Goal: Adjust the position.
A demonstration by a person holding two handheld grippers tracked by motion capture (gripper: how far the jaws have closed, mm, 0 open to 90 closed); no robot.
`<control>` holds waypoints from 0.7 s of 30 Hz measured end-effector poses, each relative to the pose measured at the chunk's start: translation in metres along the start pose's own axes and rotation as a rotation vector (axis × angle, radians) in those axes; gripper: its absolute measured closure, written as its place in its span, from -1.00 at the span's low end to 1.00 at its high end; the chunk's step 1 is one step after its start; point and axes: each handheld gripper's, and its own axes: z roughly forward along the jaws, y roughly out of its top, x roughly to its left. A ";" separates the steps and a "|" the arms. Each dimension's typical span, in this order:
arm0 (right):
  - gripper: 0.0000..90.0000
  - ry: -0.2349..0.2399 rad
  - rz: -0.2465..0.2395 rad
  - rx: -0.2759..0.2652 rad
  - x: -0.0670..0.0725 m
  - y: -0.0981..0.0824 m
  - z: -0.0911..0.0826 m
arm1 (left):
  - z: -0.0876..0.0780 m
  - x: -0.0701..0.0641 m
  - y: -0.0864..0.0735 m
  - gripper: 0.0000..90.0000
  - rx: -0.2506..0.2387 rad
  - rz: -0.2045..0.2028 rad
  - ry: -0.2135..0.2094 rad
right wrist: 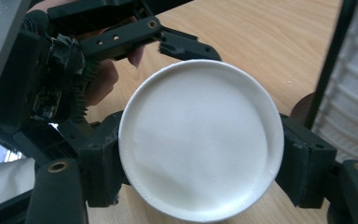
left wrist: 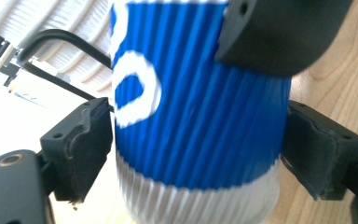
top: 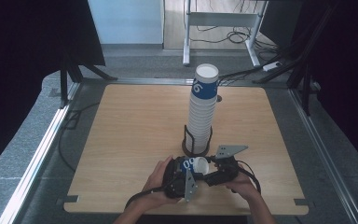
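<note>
A blue ribbed paper cup (top: 192,164) with white print lies on its side low over the table's near edge, between both grippers. My right gripper (top: 213,171) is shut on it; in the right gripper view its two pads press on either side of the cup's white round end (right wrist: 200,140). My left gripper (top: 186,173) is open around the same cup, and in the left gripper view its pads stand close along the blue wall (left wrist: 200,116) without squeezing it. Part of the right gripper's jaw covers the cup's top right there.
A tall stack of white ribbed cups (top: 202,112), topped by a blue one, stands in a black wire holder (top: 196,147) just beyond the grippers, mid-table. The wooden table (top: 135,130) has free surface to the left and right. Both hands come in from the near edge.
</note>
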 end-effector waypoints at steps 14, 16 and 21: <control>-0.38 0.019 0.029 -0.064 -0.007 -0.001 -0.017 | -0.006 0.010 -0.002 -0.89 -0.039 -0.033 -0.057; -0.38 0.024 0.023 -0.052 -0.006 -0.001 -0.014 | -0.005 0.009 -0.002 -0.89 -0.035 -0.023 -0.064; -0.38 0.042 0.005 -0.044 -0.001 0.000 -0.009 | -0.002 0.006 -0.004 -0.80 -0.028 -0.016 -0.066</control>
